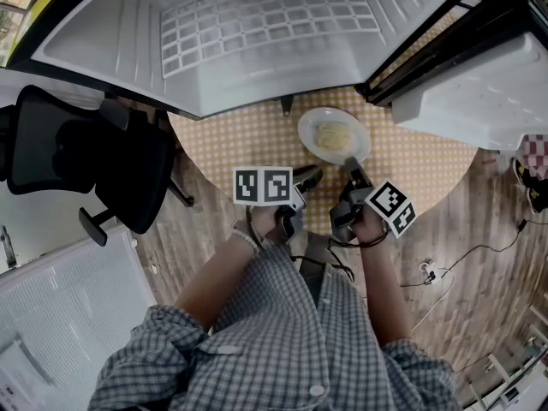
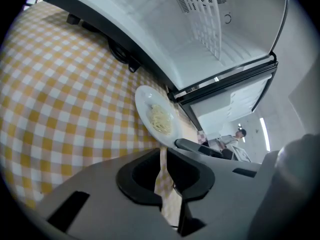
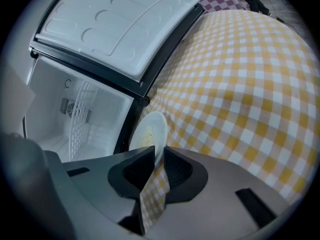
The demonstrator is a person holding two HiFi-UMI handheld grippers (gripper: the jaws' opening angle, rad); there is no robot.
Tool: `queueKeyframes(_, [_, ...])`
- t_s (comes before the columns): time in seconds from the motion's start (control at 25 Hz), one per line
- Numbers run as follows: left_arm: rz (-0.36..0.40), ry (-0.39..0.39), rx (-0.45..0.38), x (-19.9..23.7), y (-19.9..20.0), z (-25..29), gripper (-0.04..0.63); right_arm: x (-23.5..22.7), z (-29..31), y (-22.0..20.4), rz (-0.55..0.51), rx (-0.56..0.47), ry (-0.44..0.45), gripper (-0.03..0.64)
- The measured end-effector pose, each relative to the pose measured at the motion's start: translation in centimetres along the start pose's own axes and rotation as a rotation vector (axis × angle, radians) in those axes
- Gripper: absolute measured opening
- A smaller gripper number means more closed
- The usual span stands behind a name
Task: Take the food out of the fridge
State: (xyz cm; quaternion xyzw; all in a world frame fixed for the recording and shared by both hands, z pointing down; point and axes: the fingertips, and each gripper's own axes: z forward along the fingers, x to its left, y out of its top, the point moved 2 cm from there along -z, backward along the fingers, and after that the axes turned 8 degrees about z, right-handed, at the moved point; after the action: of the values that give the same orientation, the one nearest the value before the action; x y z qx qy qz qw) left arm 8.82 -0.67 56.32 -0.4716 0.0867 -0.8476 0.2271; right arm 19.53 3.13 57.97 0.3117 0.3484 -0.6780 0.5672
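The plate of noodles is already out of the fridge, which stands wide open and looks bare inside. The plate sits over the middle of the table, just in front of the fridge's front edge. The right gripper pinches its near rim. Whether the plate rests on the cloth or hangs just above it I cannot tell. The left gripper is beside the plate with its jaws a narrow gap apart and nothing between them. What seems left is to set the plate down and let go. There is open cloth to either side and toward the table's near edge. The fridge door overhangs the right edge, and a chair stands off the left edge.
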Motion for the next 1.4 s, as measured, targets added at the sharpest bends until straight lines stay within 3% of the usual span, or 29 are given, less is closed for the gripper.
queueKeyframes(0.12, [0.003, 0.0, -0.024, -0.1, 0.4, -1.0, 0.011, 0.1, 0.0, -0.2, -0.068, 0.022, -0.003, 0.046])
queueKeyframes(0.4, [0.062, -0.011, -0.143, -0.9, 2.7, -4.3, 0.006, 0.1, -1.1, -0.4, -0.218, 0.058, -0.029, 0.073])
queueKeyframes(0.6, [0.121, 0.022, -0.218, -1.5, 4.2, -7.0, 0.006, 1.5, -3.0, 0.7, -0.356, -0.009, -0.057, 0.049])
queueKeyframes(0.76, [0.228, 0.054, -0.266, -2.8, 5.3, -9.0, 0.006, 5.0, -4.0, 1.3, -0.523, -0.055, -0.024, 0.017])
queueKeyframes(1.12, [0.507, 0.14, -0.376, -6.1, 7.8, -12.9, 0.006, 14.2, -6.1, -1.0, -0.895, -0.1, 0.13, 0.012])
queueKeyframes(1.24, [0.56, 0.156, -0.419, -7.2, 8.7, -14.4, 0.006, 16.3, -6.9, -1.8, -0.959, -0.113, 0.178, 0.011])
queueKeyframes(1.4, [0.603, 0.145, -0.478, -9.0, 9.8, -16.2, 0.006, 18.1, -7.4, -1.9, -0.955, -0.127, 0.227, 0.009])
